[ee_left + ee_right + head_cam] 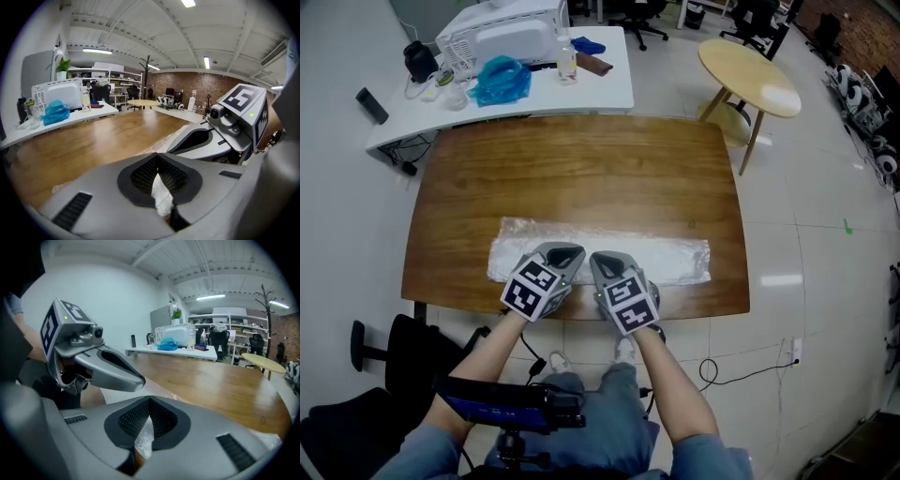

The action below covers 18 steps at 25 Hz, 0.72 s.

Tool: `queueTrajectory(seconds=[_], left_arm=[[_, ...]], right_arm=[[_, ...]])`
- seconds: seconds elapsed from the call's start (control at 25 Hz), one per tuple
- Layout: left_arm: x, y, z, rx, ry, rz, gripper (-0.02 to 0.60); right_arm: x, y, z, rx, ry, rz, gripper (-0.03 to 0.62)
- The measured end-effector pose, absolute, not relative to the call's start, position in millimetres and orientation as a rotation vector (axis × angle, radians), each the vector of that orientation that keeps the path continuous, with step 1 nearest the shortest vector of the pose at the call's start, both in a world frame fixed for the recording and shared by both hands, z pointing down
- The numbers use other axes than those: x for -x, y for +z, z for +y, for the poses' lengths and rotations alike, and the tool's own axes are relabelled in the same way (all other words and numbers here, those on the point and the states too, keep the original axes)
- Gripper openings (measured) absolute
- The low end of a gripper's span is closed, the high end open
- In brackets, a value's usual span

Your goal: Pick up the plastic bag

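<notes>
A clear, crinkled plastic bag [675, 258] lies flat along the front of the wooden table [581, 169]. Both grippers sit side by side at its near edge. My left gripper [565, 255] is shut, and in the left gripper view a fold of the bag [163, 197] shows pinched between its closed jaws [157, 159]. My right gripper [605, 260] is shut too; in the right gripper view white film [145, 439] sits in the slot of its closed jaws [150, 401]. Each gripper shows in the other's view: the right gripper [206, 140] and the left gripper [112, 369].
Behind the wooden table stands a white desk [609, 94] with a printer [502, 33], a blue bag [499, 82] and small items. A round light-wood table [750, 75] is at the back right. A black chair [384, 356] stands at lower left; a cable [741, 375] lies on the floor.
</notes>
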<state>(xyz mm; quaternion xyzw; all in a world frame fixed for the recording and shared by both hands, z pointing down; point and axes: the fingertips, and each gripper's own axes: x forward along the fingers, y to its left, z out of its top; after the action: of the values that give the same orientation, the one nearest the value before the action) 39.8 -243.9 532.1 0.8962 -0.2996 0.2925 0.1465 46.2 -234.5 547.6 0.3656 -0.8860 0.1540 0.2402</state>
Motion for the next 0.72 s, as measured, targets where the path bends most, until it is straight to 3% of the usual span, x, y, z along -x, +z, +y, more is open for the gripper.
queueTrajectory(seconds=[0.52, 0.72], left_arm=[[-33.6, 591.3, -237.0, -2.459, 1.075, -0.761, 0.015], [-17.8, 579.2, -234.8, -2.483, 1.029, -0.821, 0.015]], right_arm=[[-48.2, 599.3, -234.0, -0.813, 0.473, -2.257, 0.001], [-66.6, 587.4, -233.7, -0.884, 0.465, -2.285, 0.001]])
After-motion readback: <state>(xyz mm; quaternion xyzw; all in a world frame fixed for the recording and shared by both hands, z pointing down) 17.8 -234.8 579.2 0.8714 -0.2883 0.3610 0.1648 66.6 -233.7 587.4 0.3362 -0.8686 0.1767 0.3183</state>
